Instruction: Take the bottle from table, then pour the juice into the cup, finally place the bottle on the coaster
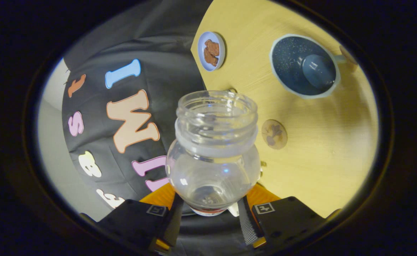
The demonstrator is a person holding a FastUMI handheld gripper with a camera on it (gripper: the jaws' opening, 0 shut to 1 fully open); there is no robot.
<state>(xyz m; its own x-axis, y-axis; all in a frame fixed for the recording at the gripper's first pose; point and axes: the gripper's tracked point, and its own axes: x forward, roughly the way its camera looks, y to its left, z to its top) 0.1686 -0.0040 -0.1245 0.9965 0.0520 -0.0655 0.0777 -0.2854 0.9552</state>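
Note:
A clear, uncapped bottle (214,153) is clamped between my two fingers, and my gripper (211,208) is shut on its lower body. The bottle's open mouth points away from me and the view is rolled sideways, so the bottle is tipped over. No liquid shows inside it. Beyond the mouth and off to one side, a dark blue speckled cup (305,66) with a pale rim and a handle stands on the wooden table (322,149). A small round wooden coaster (274,134) lies on the table close to the bottle's neck, between bottle and cup.
A small light blue dish (211,51) holding brown snack pieces sits near the table's edge, beyond the bottle. The black cloth wall hangs past that edge. Bare wood stretches around the coaster and below the cup.

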